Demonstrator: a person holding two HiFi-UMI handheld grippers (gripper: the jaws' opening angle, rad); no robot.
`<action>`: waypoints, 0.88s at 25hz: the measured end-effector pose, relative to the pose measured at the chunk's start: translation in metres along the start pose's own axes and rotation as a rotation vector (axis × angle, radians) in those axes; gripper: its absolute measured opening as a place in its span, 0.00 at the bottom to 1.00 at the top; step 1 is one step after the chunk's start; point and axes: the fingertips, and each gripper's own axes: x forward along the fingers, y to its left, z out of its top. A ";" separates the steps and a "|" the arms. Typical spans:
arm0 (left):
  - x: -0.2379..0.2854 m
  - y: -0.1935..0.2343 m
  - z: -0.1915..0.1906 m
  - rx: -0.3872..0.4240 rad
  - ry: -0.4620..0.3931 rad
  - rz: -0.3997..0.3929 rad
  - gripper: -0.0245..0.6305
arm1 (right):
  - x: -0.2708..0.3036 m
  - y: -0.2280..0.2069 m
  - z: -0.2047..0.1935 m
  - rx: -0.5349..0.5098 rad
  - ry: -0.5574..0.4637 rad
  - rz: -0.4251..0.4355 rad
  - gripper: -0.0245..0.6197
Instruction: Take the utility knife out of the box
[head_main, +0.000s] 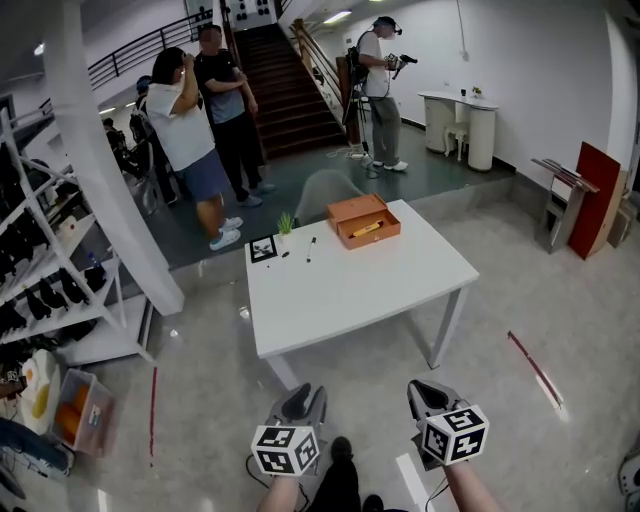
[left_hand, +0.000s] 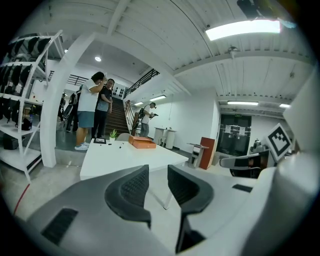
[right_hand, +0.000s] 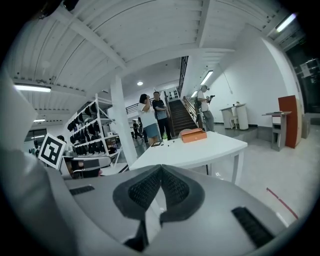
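Two empty grippers with ribbed jaws: left gripper's (left_hand: 157, 175) stand narrowly apart, right gripper's (right_hand: 160, 172) together; rectangular orange box (head_main: 352, 210) at one o'clock on white counter (head_main: 350, 295).

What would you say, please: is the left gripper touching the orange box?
Apart: the head view shows the left gripper over the floor, short of the table where the orange box sits.

head view: high, looks steeply down, counter (head_main: 340, 290) well ahead | left tool (left_hand: 157, 174) view: low, nearly level along its jaws, counter far off | right tool (right_hand: 160, 169) view: likewise, beside it | all three share counter, box (head_main: 363, 220), stairs (head_main: 285, 80) | each tool view shows the other tool at its edge
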 end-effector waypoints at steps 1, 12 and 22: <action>0.005 0.002 0.001 0.001 0.001 -0.002 0.18 | 0.004 -0.003 0.001 0.004 0.001 -0.004 0.04; 0.090 0.049 0.029 0.026 0.003 -0.021 0.23 | 0.079 -0.038 0.029 0.023 0.001 -0.035 0.04; 0.189 0.111 0.067 -0.009 0.009 -0.070 0.25 | 0.175 -0.069 0.069 0.058 -0.004 -0.068 0.04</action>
